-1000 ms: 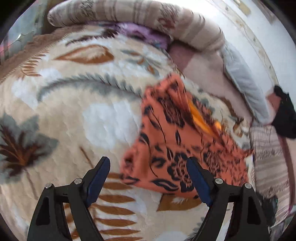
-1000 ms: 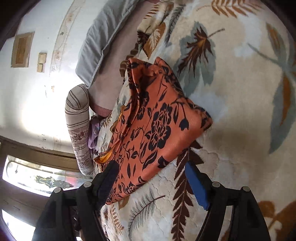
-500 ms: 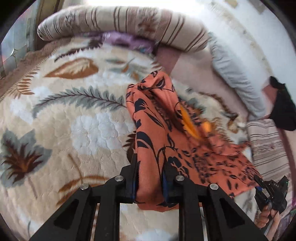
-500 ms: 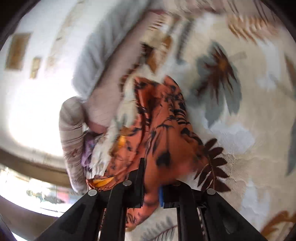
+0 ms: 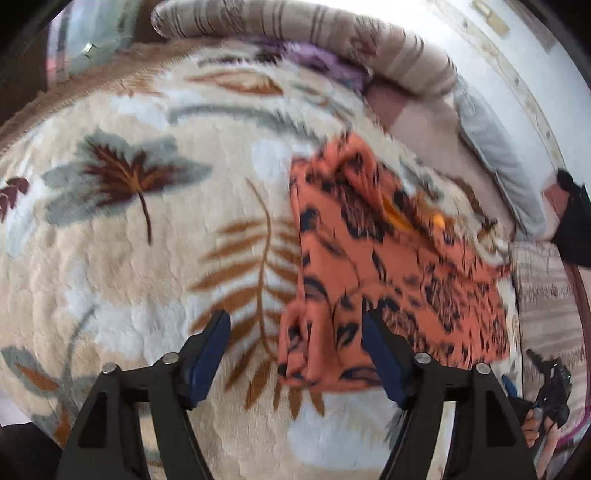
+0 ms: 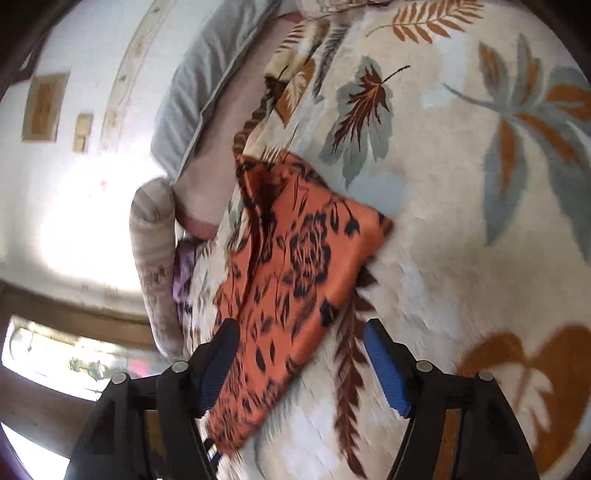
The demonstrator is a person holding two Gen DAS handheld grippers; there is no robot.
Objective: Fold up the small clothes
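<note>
An orange garment with a black flower print [image 5: 388, 266] lies folded on a cream leaf-patterned blanket [image 5: 129, 258]; it also shows in the right wrist view [image 6: 295, 280]. My left gripper [image 5: 295, 354] is open, its blue-padded fingers on either side of the garment's near corner, which is bunched up. My right gripper [image 6: 299, 362] is open too, with the garment's near edge between its fingers. Neither grips the cloth. The right gripper [image 5: 550, 384] is also visible at the lower right of the left wrist view.
A striped bolster [image 5: 303, 29] and a purple cloth [image 5: 314, 62] lie at the head of the bed. A grey pillow [image 5: 495, 158] lies along the white wall. A dark object [image 5: 576, 225] sits at the right edge. A window [image 6: 74, 354] is behind.
Both grippers were shut on the garment half a second ago. They have now opened and let it go, and it lies on the blanket. Both have pulled back slightly.
</note>
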